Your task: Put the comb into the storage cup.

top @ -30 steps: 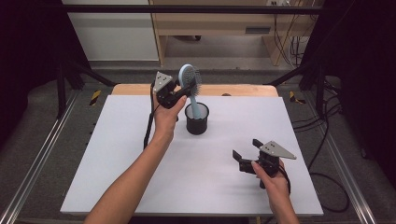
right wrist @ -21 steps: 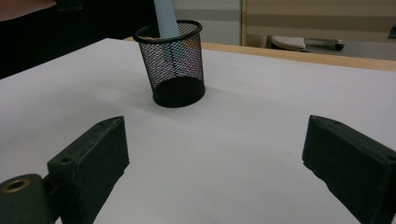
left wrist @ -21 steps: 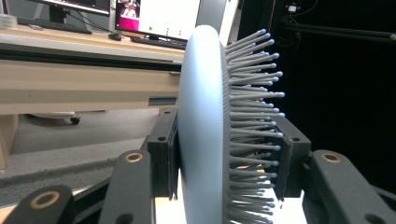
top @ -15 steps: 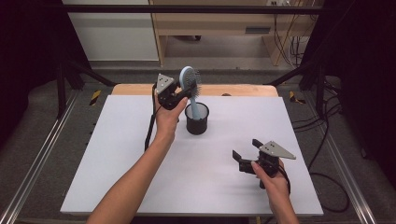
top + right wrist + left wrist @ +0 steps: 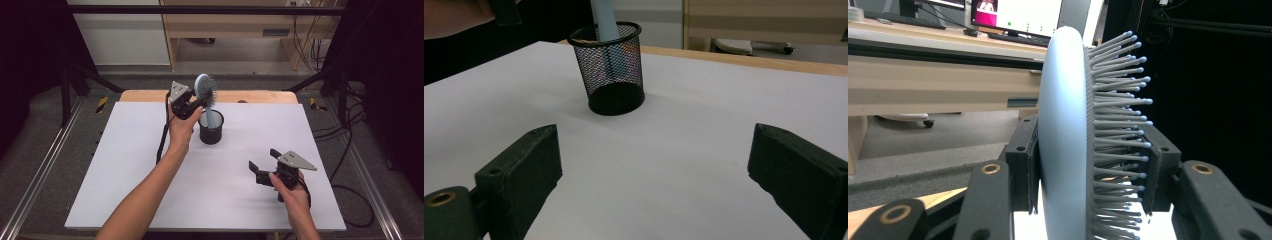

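A light blue hairbrush [image 5: 203, 89] stands nearly upright, head up, with its handle [image 5: 605, 20] down inside a black mesh cup [image 5: 211, 130] at the middle back of the white table. My left gripper [image 5: 199, 103] is shut on the brush head, one pad on its smooth back [image 5: 1065, 125] and the other against the bristles. My right gripper [image 5: 263, 159] rests low over the table's front right, open and with nothing between its jaws, and it faces the cup [image 5: 614, 65] from some distance.
The white table top [image 5: 150, 190] has a wooden edge [image 5: 260, 96] at the back. Black frame bars and cables run along the right side, and a metal rail [image 5: 40, 175] along the left.
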